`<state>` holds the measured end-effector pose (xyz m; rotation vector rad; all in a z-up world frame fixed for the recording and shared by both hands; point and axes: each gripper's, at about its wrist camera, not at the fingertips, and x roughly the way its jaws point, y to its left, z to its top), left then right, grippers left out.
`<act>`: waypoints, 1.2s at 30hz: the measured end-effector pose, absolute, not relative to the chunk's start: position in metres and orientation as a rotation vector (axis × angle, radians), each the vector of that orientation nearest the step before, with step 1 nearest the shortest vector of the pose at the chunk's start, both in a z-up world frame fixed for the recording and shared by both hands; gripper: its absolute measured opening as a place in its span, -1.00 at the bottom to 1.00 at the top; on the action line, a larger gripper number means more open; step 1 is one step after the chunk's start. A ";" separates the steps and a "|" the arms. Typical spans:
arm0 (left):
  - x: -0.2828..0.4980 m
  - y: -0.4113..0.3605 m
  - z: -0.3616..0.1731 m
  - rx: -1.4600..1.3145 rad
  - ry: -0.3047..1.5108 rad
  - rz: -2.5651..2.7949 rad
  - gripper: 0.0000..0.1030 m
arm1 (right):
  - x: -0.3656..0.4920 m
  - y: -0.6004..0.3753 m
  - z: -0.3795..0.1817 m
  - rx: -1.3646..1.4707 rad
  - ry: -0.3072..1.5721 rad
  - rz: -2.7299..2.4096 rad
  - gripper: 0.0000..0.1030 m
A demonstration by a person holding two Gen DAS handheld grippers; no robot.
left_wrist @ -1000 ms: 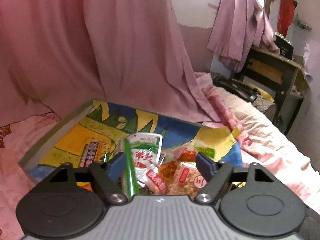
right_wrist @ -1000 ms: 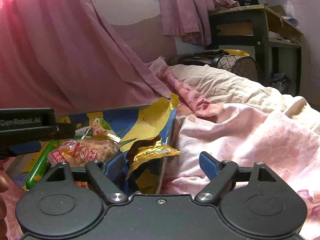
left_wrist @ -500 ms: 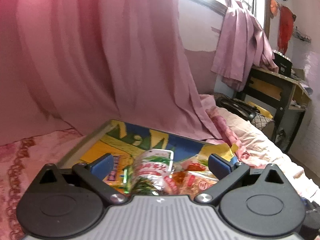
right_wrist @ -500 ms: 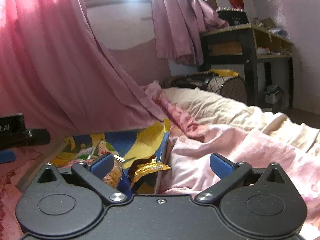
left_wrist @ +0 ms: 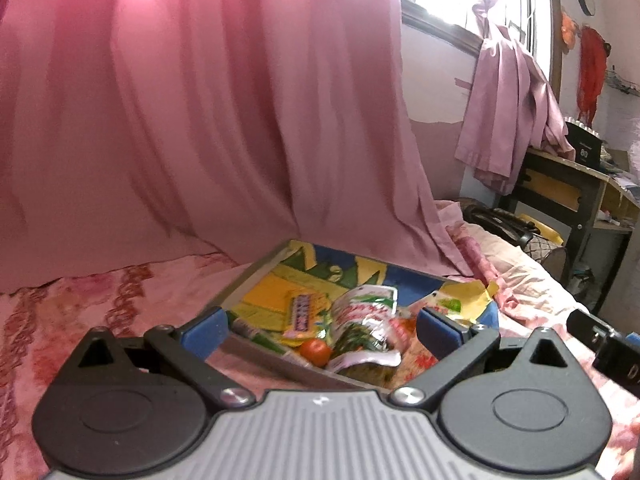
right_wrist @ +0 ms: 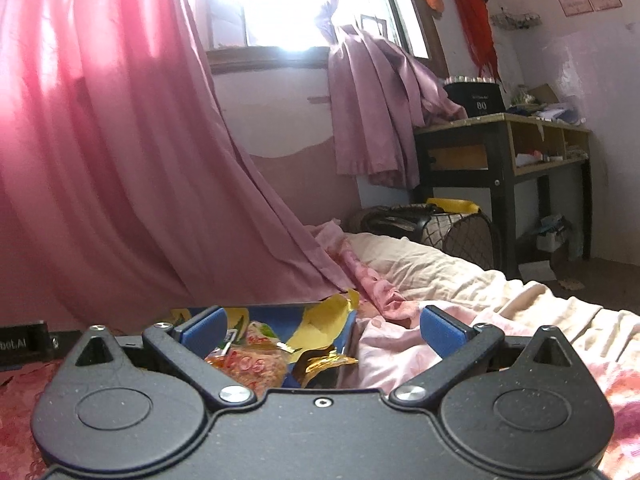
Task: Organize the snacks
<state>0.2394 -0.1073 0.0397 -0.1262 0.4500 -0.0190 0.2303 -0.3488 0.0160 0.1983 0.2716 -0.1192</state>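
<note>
Hovering above the near edge of a shallow box (left_wrist: pixel 256 280) on the bed (left_wrist: pixel 100 300), the left gripper (left_wrist: pixel 320 330) has its blue-padded fingers (left_wrist: pixel 204 330) spread wide apart, holding nothing and touching nothing. Between them, farther in, the snacks lie piled in the box: a green-and-white packet (left_wrist: pixel 364 320) propped up in the middle, a purple-labelled bar (left_wrist: pixel 302 314) just left of it, a small red round piece (left_wrist: pixel 312 350) near its foot, and a yellow wrapper (left_wrist: pixel 460 304) at the far right corner. The right gripper (right_wrist: pixel 322 334) is likewise wide apart and empty, poised low over the box's right side (right_wrist: pixel 344 340); its left finger (right_wrist: pixel 204 330) sits in front of an orange-red packet (right_wrist: pixel 252 368), while a crumpled gold wrapper (right_wrist: pixel 324 362) lies just right of that, near the box wall. Pink curtain (left_wrist: pixel 200 120) hangs behind the box, and a dark bench (right_wrist: pixel 500 144) stands far right.
</note>
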 end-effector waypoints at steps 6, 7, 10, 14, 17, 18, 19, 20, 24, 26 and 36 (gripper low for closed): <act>0.207 -0.091 0.038 -0.131 0.458 0.005 0.99 | 0.200 -0.333 0.025 0.177 0.264 -0.094 0.99; 0.202 -0.088 0.037 -0.133 0.458 0.009 0.99 | 0.195 -0.329 0.026 0.170 0.264 -0.087 0.99; 0.189 -0.080 0.036 -0.136 0.457 0.019 0.99 | 0.179 -0.318 0.028 0.145 0.261 -0.066 0.99; 0.171 -0.070 0.034 -0.129 0.451 0.028 0.99 | 0.161 -0.304 0.026 0.109 0.268 -0.041 0.99; 0.159 -0.065 0.032 -0.127 0.451 0.032 0.99 | 0.151 -0.294 0.023 0.087 0.283 -0.030 0.99; 0.155 -0.063 0.031 -0.123 0.451 0.034 0.99 | 0.148 -0.291 0.023 0.081 0.287 -0.027 0.99; 0.150 -0.060 0.030 -0.120 0.450 0.036 0.99 | 0.145 -0.288 0.022 0.074 0.290 -0.024 0.99; 0.146 -0.059 0.029 -0.118 0.448 0.037 0.99 | 0.142 -0.285 0.022 0.067 0.291 -0.021 0.99; 0.130 -0.051 0.026 -0.112 0.442 0.038 0.99 | 0.127 -0.277 0.021 0.047 0.288 -0.014 0.99; 0.123 -0.048 0.025 -0.110 0.440 0.039 0.99 | 0.121 -0.275 0.020 0.046 0.295 -0.014 0.99; 0.104 -0.035 0.016 -0.116 0.437 0.041 0.99 | 0.094 -0.261 0.014 0.043 0.326 -0.015 0.99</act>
